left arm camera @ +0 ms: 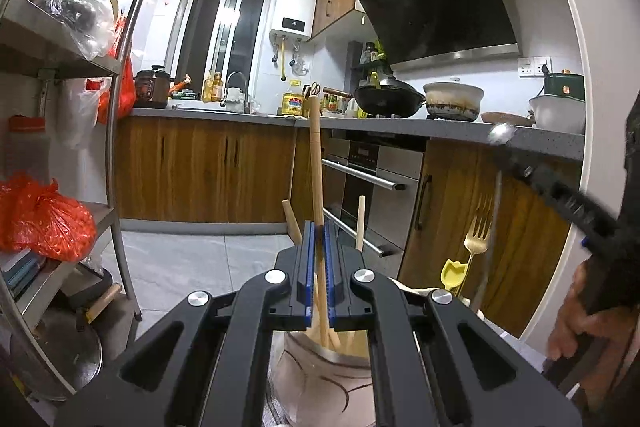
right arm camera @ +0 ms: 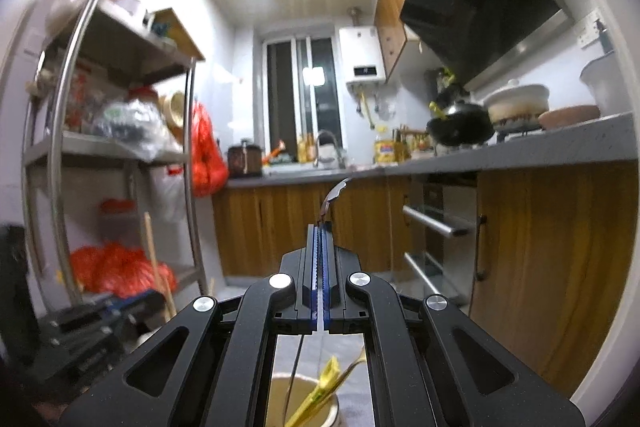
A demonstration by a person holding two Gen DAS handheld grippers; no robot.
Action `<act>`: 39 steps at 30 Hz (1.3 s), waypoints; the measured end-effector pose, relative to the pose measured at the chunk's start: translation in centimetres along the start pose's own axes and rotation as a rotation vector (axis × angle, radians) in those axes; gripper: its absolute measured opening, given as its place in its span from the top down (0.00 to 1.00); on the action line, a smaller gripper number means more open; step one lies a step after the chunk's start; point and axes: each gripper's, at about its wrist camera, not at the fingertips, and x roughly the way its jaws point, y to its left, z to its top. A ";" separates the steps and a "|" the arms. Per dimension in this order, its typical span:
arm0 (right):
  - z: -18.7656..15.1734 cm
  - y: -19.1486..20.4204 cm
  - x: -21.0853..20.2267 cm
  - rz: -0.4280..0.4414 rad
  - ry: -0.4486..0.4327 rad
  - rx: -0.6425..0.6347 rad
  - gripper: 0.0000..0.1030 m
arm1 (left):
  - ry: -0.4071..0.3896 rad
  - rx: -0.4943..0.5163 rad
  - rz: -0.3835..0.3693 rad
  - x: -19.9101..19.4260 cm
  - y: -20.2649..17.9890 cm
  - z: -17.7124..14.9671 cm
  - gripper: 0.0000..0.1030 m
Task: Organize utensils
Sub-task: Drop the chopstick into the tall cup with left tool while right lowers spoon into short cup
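Observation:
My left gripper [left arm camera: 319,227] is shut on a long wooden utensil handle [left arm camera: 315,155] that stands up out of a pale ceramic holder [left arm camera: 320,379] below the jaws. Other wooden handles [left arm camera: 361,223] stand in that holder. A gold fork [left arm camera: 478,231] and a yellow utensil [left arm camera: 454,273] stand to the right. My right gripper [right arm camera: 320,227] is shut on a thin metal utensil [right arm camera: 334,195] whose curved tip rises past the fingertips. Below it is a cream cup [right arm camera: 312,407] holding a yellow utensil [right arm camera: 320,387]. The right gripper also shows in the left wrist view [left arm camera: 560,199], held by a hand.
A metal shelf rack [left arm camera: 116,131] with red bags [left arm camera: 44,223] stands left. A grey countertop [left arm camera: 440,129] with a wok [left arm camera: 388,99] and pot [left arm camera: 454,101] runs along the right, above wooden cabinets and an oven [left arm camera: 372,187].

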 end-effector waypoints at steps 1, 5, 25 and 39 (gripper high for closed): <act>-0.4 0.2 0.5 0.012 0.029 -0.014 0.98 | 0.001 0.000 -0.003 0.0 -0.1 0.0 0.96; -1.4 0.8 1.7 0.057 0.115 -0.052 0.98 | 0.001 0.010 -0.016 -0.3 -0.2 0.0 0.96; -4.6 2.9 4.3 0.150 0.342 -0.103 0.97 | 0.062 0.028 -0.025 0.9 -0.3 -0.7 0.96; -3.2 2.0 2.5 0.147 0.266 -0.056 0.43 | 0.025 0.056 -0.013 -0.1 -0.8 -0.7 0.69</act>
